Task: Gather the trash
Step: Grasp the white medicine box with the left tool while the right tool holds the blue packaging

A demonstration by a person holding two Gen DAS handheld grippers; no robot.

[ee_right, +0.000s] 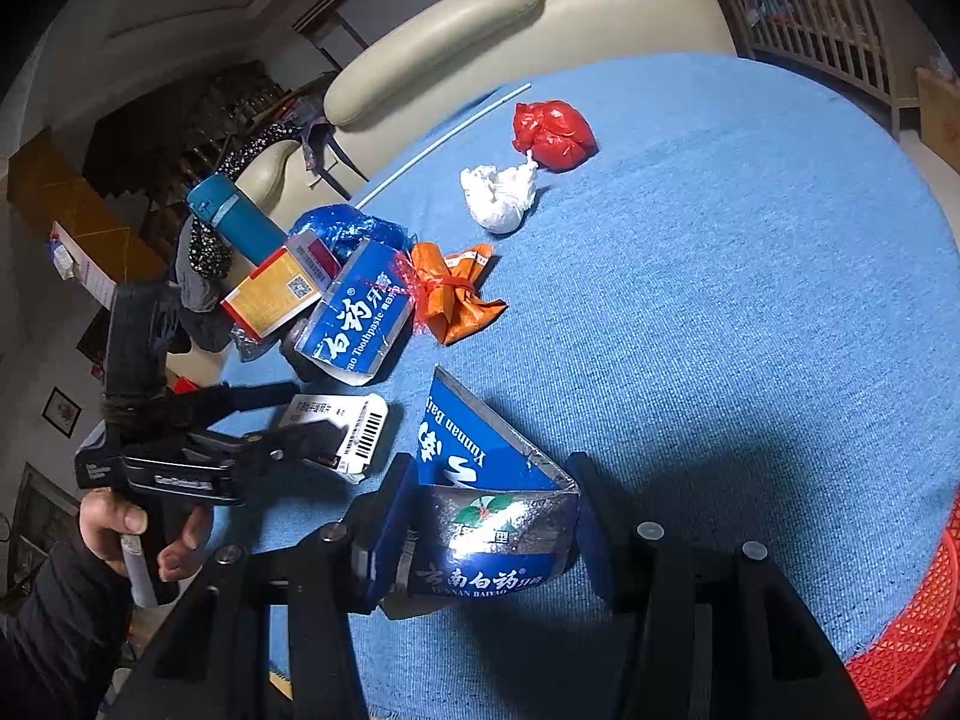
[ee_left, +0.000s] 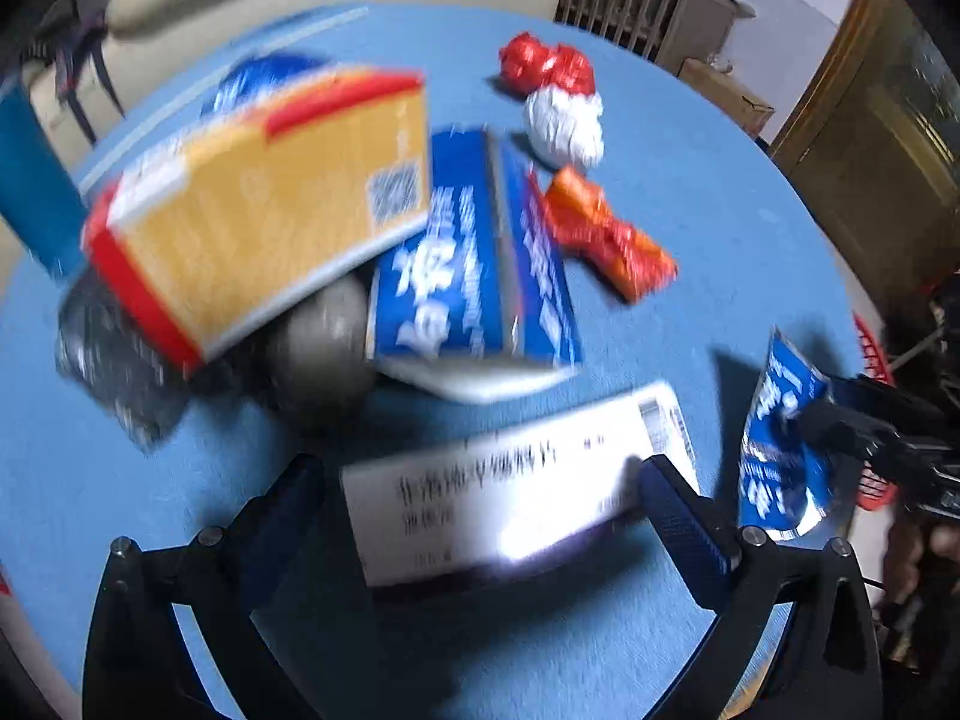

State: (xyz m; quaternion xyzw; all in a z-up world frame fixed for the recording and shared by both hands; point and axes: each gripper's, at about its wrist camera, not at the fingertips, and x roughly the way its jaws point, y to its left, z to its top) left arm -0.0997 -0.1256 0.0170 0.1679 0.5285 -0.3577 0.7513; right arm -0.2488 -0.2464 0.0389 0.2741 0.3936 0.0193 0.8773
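Trash lies on a round table with a blue cloth (ee_right: 750,300). My left gripper (ee_left: 480,504) is open, its fingers on either side of a white box with black print and a barcode (ee_left: 516,480), also in the right wrist view (ee_right: 354,429). My right gripper (ee_right: 489,531) is shut on a flattened blue and silver toothpaste box (ee_right: 480,480), which shows in the left wrist view (ee_left: 780,450). Farther off lie another blue toothpaste box (ee_left: 474,252), a yellow and red box (ee_left: 258,210), an orange wrapper (ee_left: 606,234), a white wad (ee_left: 564,120) and a red wad (ee_left: 546,63).
A red plastic basket (ee_right: 912,630) sits at the table's right edge. A teal bottle (ee_right: 237,216) and a blue plastic bag (ee_right: 348,228) lie at the far left of the pile. A cream sofa (ee_right: 480,18) stands behind the table. A thin white rod (ee_right: 444,138) lies on the cloth.
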